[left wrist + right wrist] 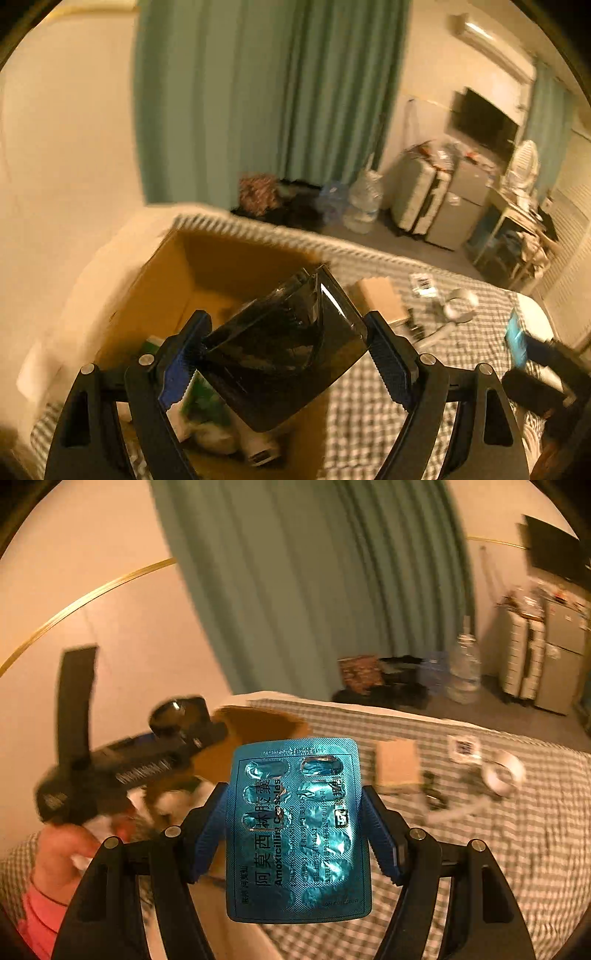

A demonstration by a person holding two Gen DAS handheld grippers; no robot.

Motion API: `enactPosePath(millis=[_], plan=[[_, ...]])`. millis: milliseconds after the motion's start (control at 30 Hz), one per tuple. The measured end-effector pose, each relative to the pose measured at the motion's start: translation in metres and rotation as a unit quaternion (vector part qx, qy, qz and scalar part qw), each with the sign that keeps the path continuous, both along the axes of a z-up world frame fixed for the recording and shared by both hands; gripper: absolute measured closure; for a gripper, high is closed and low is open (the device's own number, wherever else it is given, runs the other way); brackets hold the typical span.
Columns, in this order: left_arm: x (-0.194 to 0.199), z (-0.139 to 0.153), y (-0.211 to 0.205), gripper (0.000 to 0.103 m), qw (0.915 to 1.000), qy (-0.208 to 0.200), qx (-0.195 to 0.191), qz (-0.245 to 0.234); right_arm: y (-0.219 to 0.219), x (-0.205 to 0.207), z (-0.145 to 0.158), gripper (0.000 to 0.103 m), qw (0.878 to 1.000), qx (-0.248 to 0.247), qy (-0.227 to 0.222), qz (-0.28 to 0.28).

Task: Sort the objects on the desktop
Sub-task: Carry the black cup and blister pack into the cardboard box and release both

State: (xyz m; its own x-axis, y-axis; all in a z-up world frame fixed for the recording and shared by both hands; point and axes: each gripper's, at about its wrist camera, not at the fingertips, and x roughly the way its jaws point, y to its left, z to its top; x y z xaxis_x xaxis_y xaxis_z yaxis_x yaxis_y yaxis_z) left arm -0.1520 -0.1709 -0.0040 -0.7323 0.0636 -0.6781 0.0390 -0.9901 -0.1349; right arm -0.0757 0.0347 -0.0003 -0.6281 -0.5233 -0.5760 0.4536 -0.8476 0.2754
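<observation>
My left gripper [286, 332] is shut on a glossy black angular object [284, 354], its blue pads pressing on both sides. It hangs above an open cardboard box [155, 291] that stands on the checked bedspread [388, 406]. My right gripper [295, 812] is shut on a blue foil blister pack of capsules [299, 830], held upright between the pads. The same blue pack [515, 341] shows at the right edge of the left wrist view. The box [258, 723] lies ahead and to the left in the right wrist view, partly hidden by the left tool.
In the box lie a green-and-white packet [203, 402] and a white item [258, 450]. A small brown carton [397, 764], a tape roll [504, 771] and a printed card [463, 747] rest on the bedspread. A hand [62, 853] grips the left tool. Water bottles [465, 672] stand on the floor.
</observation>
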Motion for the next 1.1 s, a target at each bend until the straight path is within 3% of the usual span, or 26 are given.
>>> enactPosePath(millis=[300,400,500,533,567,867,1000,1100], plan=[[-0.006,-0.056,-0.070,0.018,0.9967,-0.057,-0.002,0.058,-0.093,-0.041,-0.023,0.033,0.997,0.000,-0.037,0.069],[-0.009,-0.065,-0.074,0.017,0.9962,-0.058,-0.004,0.065,-0.114,-0.055,-0.032,0.033,0.996,-0.002,-0.046,0.082],[-0.013,-0.072,-0.075,0.010,0.9944,-0.071,-0.006,0.078,-0.122,-0.070,-0.038,0.033,0.995,-0.009,-0.045,0.084],[-0.015,-0.074,-0.075,0.009,0.9940,-0.075,-0.007,0.080,-0.125,-0.073,-0.038,0.025,0.996,-0.009,-0.046,0.079],[-0.016,-0.076,-0.075,0.009,0.9934,-0.079,-0.009,0.082,-0.127,-0.076,-0.039,0.008,0.997,-0.004,-0.047,0.068],[0.000,-0.068,-0.067,0.009,0.9941,-0.068,-0.035,0.076,-0.078,-0.078,-0.030,0.005,0.999,-0.040,-0.027,-0.012],[0.005,-0.055,-0.030,0.008,0.9972,-0.055,-0.035,0.037,-0.047,-0.066,-0.019,0.005,0.998,-0.010,-0.004,-0.064],[0.008,-0.045,0.007,0.004,0.9978,-0.044,-0.049,0.008,-0.028,-0.058,-0.009,0.005,0.993,0.054,0.014,-0.107]])
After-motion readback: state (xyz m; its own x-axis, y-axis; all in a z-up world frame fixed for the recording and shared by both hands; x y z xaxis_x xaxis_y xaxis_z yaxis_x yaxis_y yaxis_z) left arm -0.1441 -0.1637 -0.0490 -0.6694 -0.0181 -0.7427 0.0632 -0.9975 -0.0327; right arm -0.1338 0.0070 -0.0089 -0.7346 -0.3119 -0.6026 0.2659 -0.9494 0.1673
